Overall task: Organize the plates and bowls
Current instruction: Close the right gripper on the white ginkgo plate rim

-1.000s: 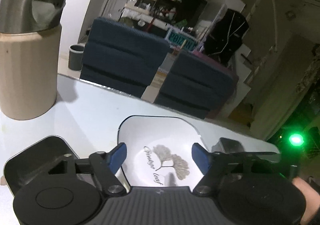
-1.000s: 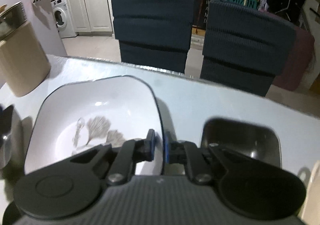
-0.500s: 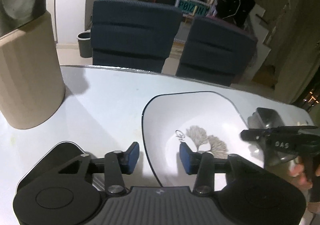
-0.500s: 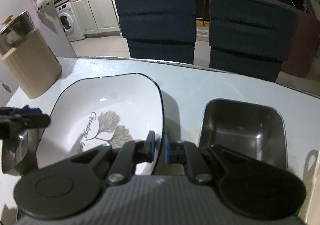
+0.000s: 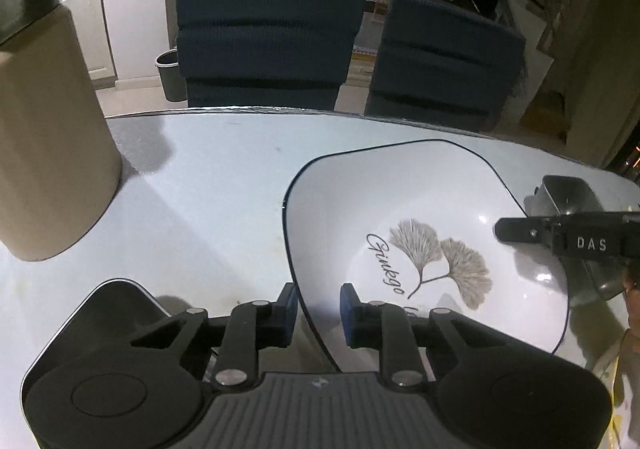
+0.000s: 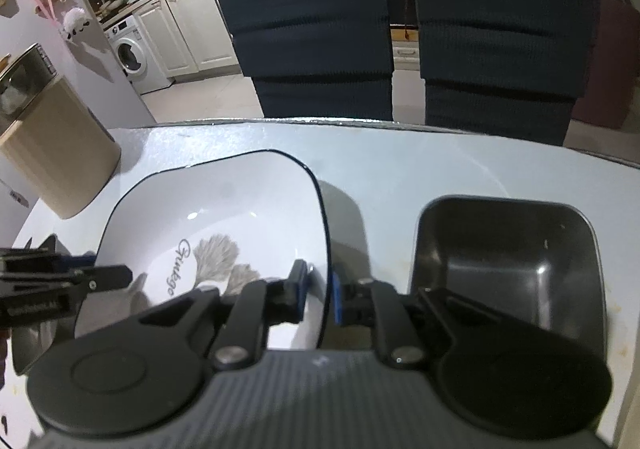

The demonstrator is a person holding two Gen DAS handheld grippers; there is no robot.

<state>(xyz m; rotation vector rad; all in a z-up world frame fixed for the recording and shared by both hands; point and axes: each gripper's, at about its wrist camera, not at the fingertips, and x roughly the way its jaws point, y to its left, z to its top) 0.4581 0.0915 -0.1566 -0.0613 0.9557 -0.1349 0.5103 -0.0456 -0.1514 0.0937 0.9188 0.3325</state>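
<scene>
A white square bowl (image 5: 420, 209) with a black rim and a ginkgo leaf print sits on the pale table (image 5: 208, 177). Its near left rim runs between the blue pads of my left gripper (image 5: 318, 309). The jaws are closing, and a gap still shows beside each pad. In the right wrist view the same bowl (image 6: 224, 217) has its right rim pinched in my right gripper (image 6: 320, 289), which is shut on it. My right gripper's fingers (image 5: 516, 229) reach over the bowl from the right. My left gripper's fingers (image 6: 108, 275) show at the bowl's left.
A steel square dish (image 6: 508, 261) stands right of the bowl. Another steel dish (image 5: 112, 297) lies under my left gripper. A tall beige canister (image 5: 48, 129) with a steel lid stands at the left. Two dark blue chairs (image 5: 272, 33) line the far table edge.
My left gripper has swung over to the bowl's left rim and its jaws have narrowed around it. My right gripper has kept its hold on the right rim.
</scene>
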